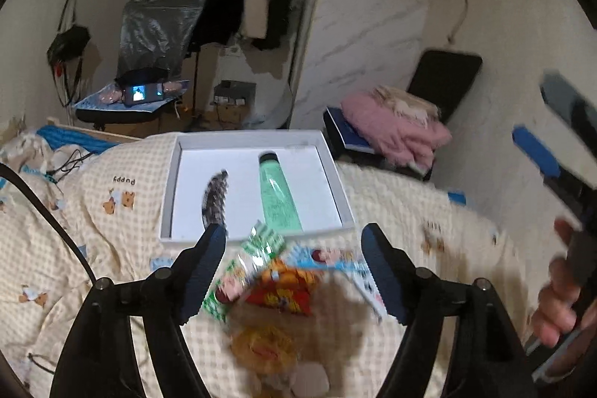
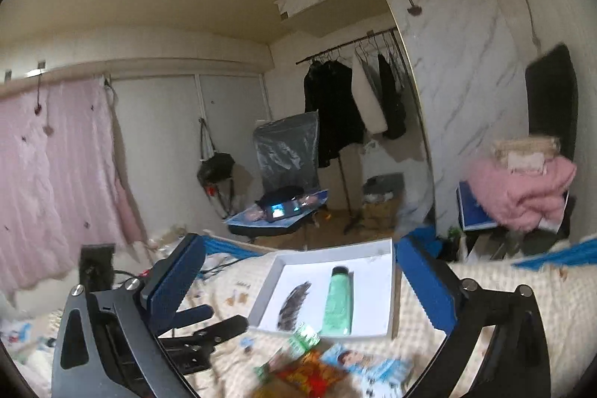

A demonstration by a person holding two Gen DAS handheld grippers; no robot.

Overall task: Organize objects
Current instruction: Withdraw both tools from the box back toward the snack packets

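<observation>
My left gripper [image 1: 293, 271] and right gripper [image 2: 298, 282] both gape, empty. The snack packets [image 1: 276, 282] lie heaped directly beneath my left — the nearer one — just short of the white box [image 1: 169, 189].

The left gripper [image 1: 294, 248] hangs over a checked bedspread [image 1: 112, 211] with its jaws wide apart and nothing between the pads. Below and between the fingers lies a blurred heap of snack packets [image 1: 276, 282]. Just ahead of the fingertips sits a white box [image 1: 257, 137] holding a green tube [image 1: 278, 196] and a dark feather [image 1: 216, 196]. Far right, a hand [image 1: 559, 301] holds the right gripper [image 1: 552, 144], jaws apart.
</observation>
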